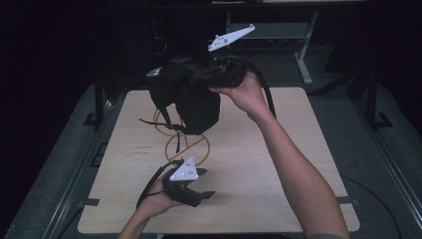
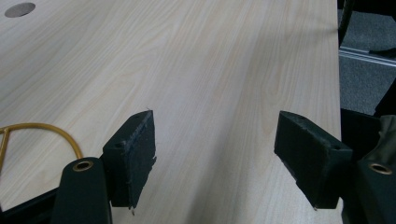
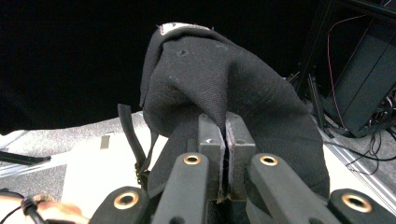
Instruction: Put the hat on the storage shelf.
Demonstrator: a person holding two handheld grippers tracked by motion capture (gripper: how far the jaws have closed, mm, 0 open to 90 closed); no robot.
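Observation:
A black fabric bag (image 1: 191,97) hangs above the far left part of the wooden table (image 1: 278,164), its straps dangling. My right gripper (image 1: 206,77) is shut on a fold of the bag's cloth; in the right gripper view the two pads (image 3: 212,144) press together on the black fabric bag (image 3: 210,79). My left gripper (image 1: 206,186) rests low near the table's front edge, open, with nothing between its pads (image 2: 133,156). A yellow cord (image 1: 186,144) loops on the table between the bag and the left gripper; a bit of the yellow cord (image 2: 42,133) curves beside the left jaw.
A dark floor surrounds the table. A metal frame leg (image 1: 303,59) stands beyond the far edge. The table's right edge (image 2: 338,70) lies close to the left gripper's right jaw, with a metal rail (image 2: 366,53) past it.

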